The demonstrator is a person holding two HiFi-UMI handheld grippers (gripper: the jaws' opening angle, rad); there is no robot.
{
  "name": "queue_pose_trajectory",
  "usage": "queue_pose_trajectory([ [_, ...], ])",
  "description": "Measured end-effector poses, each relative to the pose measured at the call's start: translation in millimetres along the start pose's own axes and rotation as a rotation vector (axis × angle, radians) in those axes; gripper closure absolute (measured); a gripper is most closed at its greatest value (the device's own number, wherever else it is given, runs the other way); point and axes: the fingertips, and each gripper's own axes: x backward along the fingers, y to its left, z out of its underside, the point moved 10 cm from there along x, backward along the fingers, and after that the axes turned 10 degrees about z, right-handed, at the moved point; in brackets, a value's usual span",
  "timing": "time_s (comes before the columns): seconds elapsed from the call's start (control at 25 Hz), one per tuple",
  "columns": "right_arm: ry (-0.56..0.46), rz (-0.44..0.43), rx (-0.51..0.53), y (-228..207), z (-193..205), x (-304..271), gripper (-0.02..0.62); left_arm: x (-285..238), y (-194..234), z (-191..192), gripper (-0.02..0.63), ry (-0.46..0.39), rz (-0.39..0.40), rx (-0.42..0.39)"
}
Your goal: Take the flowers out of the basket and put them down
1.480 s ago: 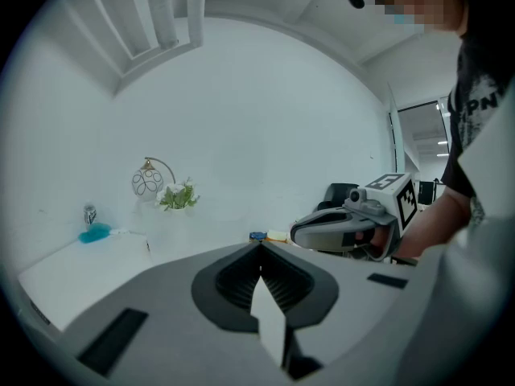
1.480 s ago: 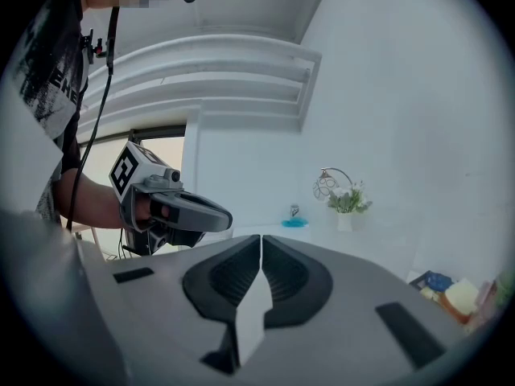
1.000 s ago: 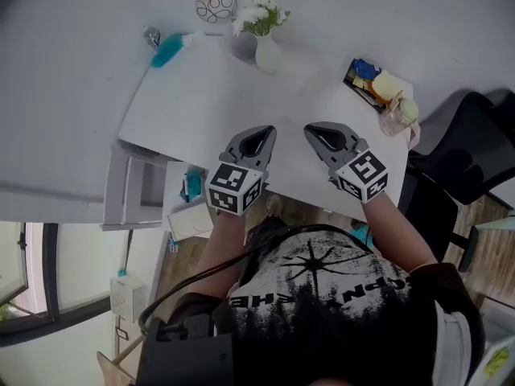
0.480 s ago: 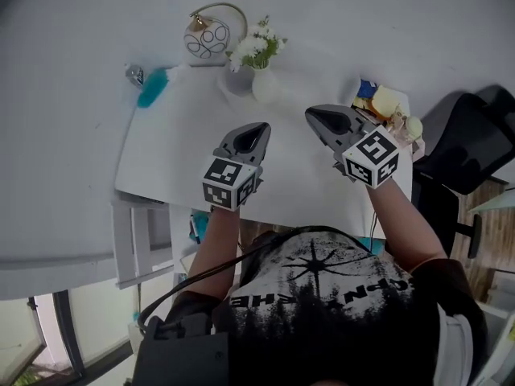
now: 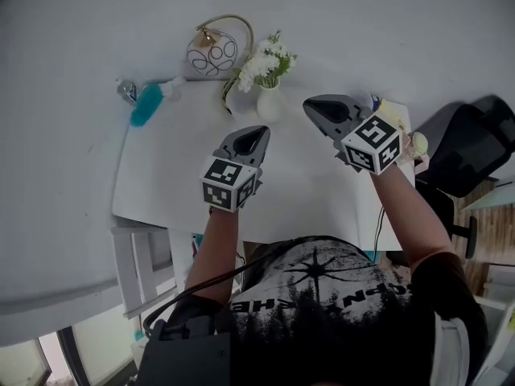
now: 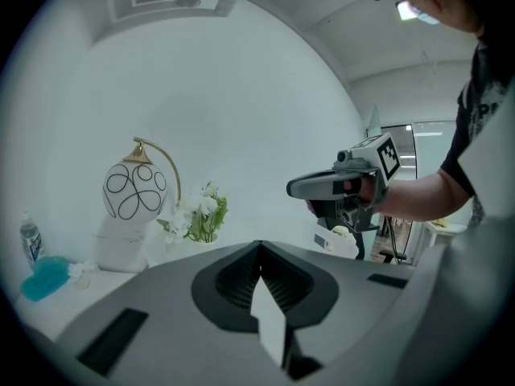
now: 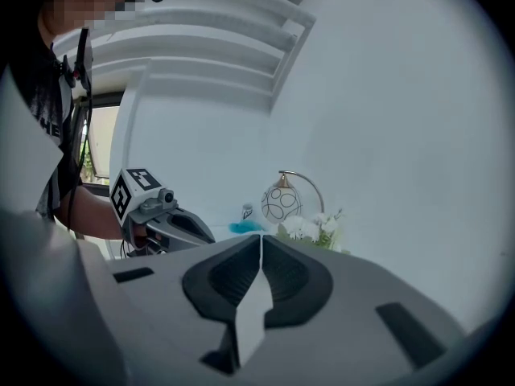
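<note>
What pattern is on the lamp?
The lamp is white with black looping lines, clearest in the left gripper view.

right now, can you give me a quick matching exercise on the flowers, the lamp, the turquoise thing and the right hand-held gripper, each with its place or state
Things:
1. flowers
2. globe lamp
3. turquoise object
4. right hand-held gripper

Places or states:
A. jaws together, nothing between them
B. lying flat near the table's far left corner
C. standing in a white vase
D. by the wall, hanging from a gold arched arm

Pairs: 1-C, 2-D, 3-B, 4-A
</note>
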Motion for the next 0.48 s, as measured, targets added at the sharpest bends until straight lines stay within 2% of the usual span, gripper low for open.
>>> queue_pose_trajectory([
  [0.2, 0.053, 0.006, 0.036, -8.4, 9.8, -39.9, 0.574, -1.1, 26.4, 2.7, 0.595, 0.000, 0.012, 0.017],
  [0.36, 0.096, 0.016, 0.020, -18.9, 26.6, -66.0, 0.565, -3.9, 45.1, 2.0, 0.595, -0.007, 0.013, 0.026],
  [0.44, 0.131, 0.017, 0.002, -25.2, 38.6, -79.6, 0.486, -5.9, 53.5, 2.8, 0.595, -0.019, 0.009, 0.039],
  [0.48, 0.151, 0.016, -0.010, -28.6, 44.6, -87.0, 0.466, -6.5, 57.4, 2.5, 0.595, -0.028, 0.006, 0.044],
])
